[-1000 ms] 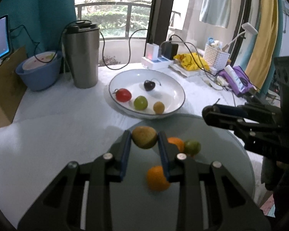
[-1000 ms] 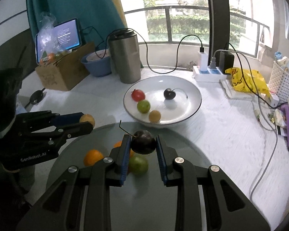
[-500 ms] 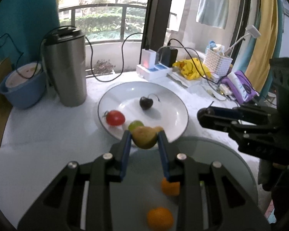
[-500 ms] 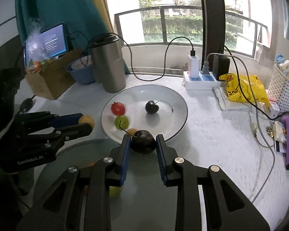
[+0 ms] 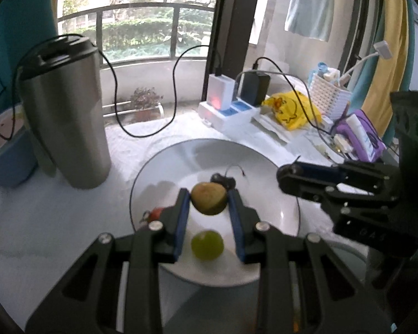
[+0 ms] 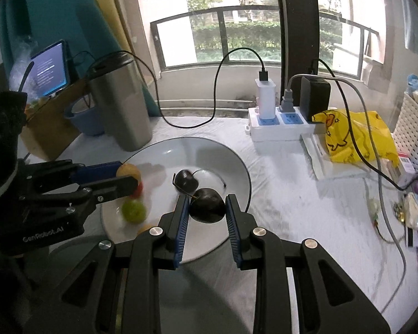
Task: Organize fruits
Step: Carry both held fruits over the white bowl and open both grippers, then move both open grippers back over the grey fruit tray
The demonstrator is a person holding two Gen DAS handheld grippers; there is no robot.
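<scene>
My left gripper (image 5: 209,203) is shut on a yellow-green fruit (image 5: 209,201) and hangs over the white plate (image 5: 164,172). On the plate lie a green fruit (image 5: 207,245), a red fruit (image 5: 156,213) half hidden behind my left finger, and a dark cherry (image 5: 223,180). My right gripper (image 6: 207,204) is shut on a dark stemmed fruit (image 6: 207,205) above the same plate (image 6: 237,164), close to the dark cherry (image 6: 185,181). The left gripper (image 6: 125,174) also shows at the left of the right wrist view, over the green fruit (image 6: 133,211).
A steel tumbler (image 5: 64,114) and a blue bowl (image 5: 5,153) stand left of the plate. Behind it are a power strip (image 6: 278,128) with chargers and cables, a yellow bag (image 6: 354,136) and a white basket (image 6: 412,128). A grey round tray (image 6: 197,295) lies under the grippers.
Both grippers have moved forward from over the grey tray to over the white plate, each keeping its fruit. The oranges on the tray have dropped out of view.
</scene>
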